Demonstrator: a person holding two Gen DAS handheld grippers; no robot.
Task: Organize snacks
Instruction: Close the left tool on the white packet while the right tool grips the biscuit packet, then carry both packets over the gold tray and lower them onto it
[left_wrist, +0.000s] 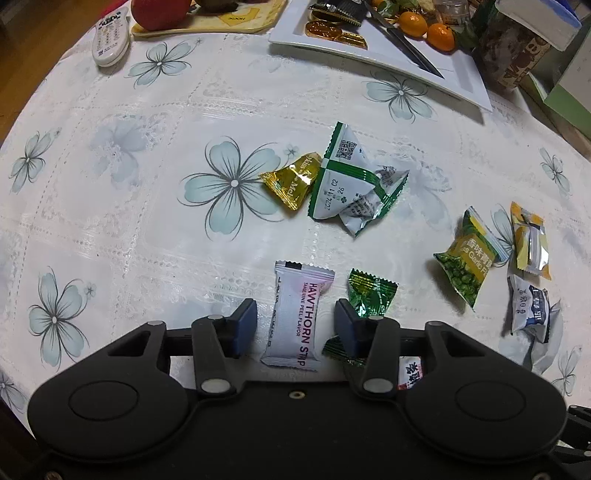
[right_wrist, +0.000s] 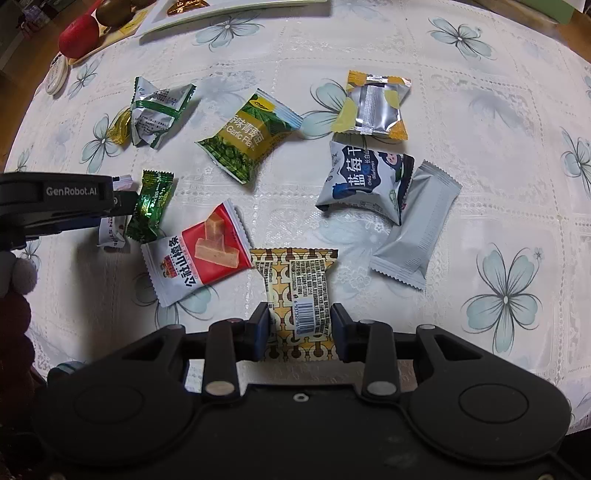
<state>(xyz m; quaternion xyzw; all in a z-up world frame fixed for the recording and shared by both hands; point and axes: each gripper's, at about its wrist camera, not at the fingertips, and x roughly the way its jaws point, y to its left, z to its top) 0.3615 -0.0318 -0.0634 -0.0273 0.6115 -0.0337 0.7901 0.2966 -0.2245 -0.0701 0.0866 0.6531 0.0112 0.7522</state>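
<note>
Snack packets lie scattered on a flowered tablecloth (left_wrist: 147, 221). My left gripper (left_wrist: 295, 325) points down with its jaws on either side of a white "Hawthorn Strip" packet (left_wrist: 299, 317); a gap shows at the left pad, so it is open. A green candy (left_wrist: 371, 291) lies against its right finger. My right gripper (right_wrist: 300, 325) is shut on a yellow patterned packet (right_wrist: 301, 291), with both pads against the packet's sides. Beside it lie a red hawthorn packet (right_wrist: 199, 254), a grey packet (right_wrist: 417, 225), a blueberry packet (right_wrist: 365, 181) and a green pea packet (right_wrist: 247, 136).
A white tray (left_wrist: 465, 74) at the far edge holds gold coins, small oranges and a knife (left_wrist: 406, 44). A remote (left_wrist: 110, 33) and an apple (left_wrist: 159, 13) lie at the far left. Boxes (left_wrist: 569, 85) stand at the far right. A gold candy (left_wrist: 291, 181) touches a green-white packet (left_wrist: 351, 184).
</note>
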